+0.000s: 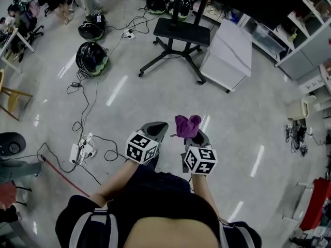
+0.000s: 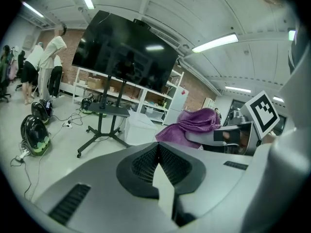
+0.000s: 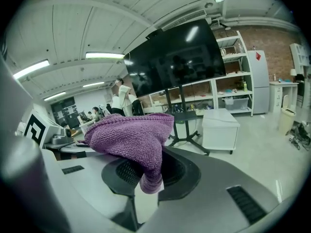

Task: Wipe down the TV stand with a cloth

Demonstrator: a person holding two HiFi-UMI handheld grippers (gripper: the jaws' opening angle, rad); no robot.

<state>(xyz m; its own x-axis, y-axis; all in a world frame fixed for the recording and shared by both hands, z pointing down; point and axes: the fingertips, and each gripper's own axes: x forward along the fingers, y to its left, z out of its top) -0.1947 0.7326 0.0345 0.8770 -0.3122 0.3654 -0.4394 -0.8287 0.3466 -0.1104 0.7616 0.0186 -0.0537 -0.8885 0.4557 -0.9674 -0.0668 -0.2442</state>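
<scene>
The left gripper (image 1: 155,128), jaws pressed together on nothing, hovers just beside the right gripper (image 1: 195,137), whose jaws pinch a purple cloth (image 1: 187,124) bunched over their tips; the TV stand (image 1: 182,34) stands well ahead of both.

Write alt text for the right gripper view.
The right gripper is shut on a purple cloth that bunches above its jaws. Beyond, a large dark TV on a black wheeled stand stands beside a white cabinet, with shelves behind.
</scene>
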